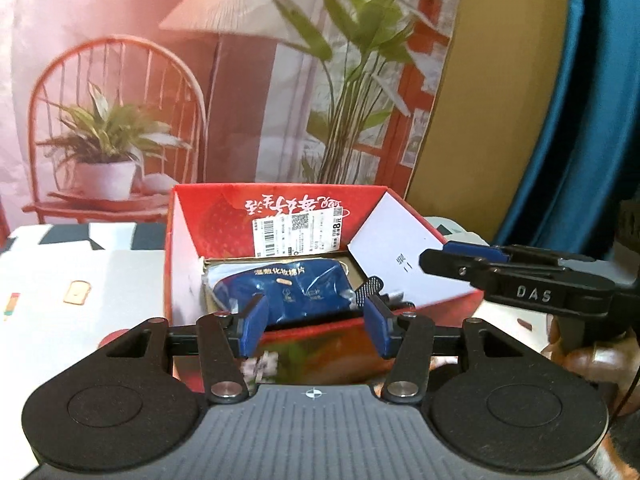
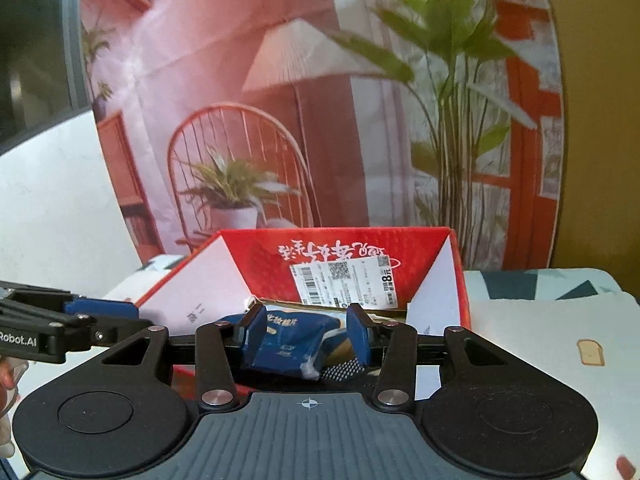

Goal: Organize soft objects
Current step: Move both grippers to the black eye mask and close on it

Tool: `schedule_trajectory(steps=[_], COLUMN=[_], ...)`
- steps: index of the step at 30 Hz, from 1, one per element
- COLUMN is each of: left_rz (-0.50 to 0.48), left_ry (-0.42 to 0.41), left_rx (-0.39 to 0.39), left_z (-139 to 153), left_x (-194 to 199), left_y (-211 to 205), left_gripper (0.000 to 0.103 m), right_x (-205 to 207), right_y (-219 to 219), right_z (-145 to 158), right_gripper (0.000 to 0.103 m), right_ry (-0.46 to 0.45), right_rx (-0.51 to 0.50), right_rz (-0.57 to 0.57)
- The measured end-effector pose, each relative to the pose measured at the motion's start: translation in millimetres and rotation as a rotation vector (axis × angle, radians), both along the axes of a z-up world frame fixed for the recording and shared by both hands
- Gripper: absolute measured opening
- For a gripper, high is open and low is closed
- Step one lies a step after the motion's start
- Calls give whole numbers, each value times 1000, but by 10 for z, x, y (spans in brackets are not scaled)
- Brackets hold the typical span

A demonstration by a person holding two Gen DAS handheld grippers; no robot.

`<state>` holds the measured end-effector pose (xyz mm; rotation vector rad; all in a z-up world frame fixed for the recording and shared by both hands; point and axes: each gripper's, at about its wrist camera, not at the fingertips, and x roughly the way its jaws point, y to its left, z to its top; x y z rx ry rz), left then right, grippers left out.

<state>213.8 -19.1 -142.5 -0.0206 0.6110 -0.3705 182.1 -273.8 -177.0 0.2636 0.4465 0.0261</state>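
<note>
Nearest the lens, your left gripper (image 1: 314,322) is hovering at the red box's (image 1: 320,330) near rim, its blue fingers (image 1: 252,326) spread and pinching nothing; your right gripper (image 2: 308,332), likewise spread and empty, is facing the same box; the blue soft packet (image 1: 288,292) is lying inside, near the box's middle; you appear to be between placements; next, you would be fetching another soft item, though none is showing.
</note>
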Motion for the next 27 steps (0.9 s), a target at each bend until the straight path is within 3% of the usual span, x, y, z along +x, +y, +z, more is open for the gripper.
schedule_trajectory(steps=[7, 12, 17, 27], left_rz=[92, 152, 169, 142], left_ry=[-15, 14, 11, 44], left_rx=[-36, -91, -56, -38], left_z=[-139, -322, -456, -649], left_x=[-446, -661, -793, -853], left_y=[176, 267, 270, 246], left_gripper=[55, 54, 54, 52], right_x=[-526, -769, -1008, -1129], right_y=[171, 294, 429, 630], right_z=[-107, -420, -756, -1030], right_gripper=[42, 42, 41, 41], right_ry=[-76, -49, -5, 59], right_rx=[-20, 32, 92, 22], right_rz=[-4, -45, -91, -45])
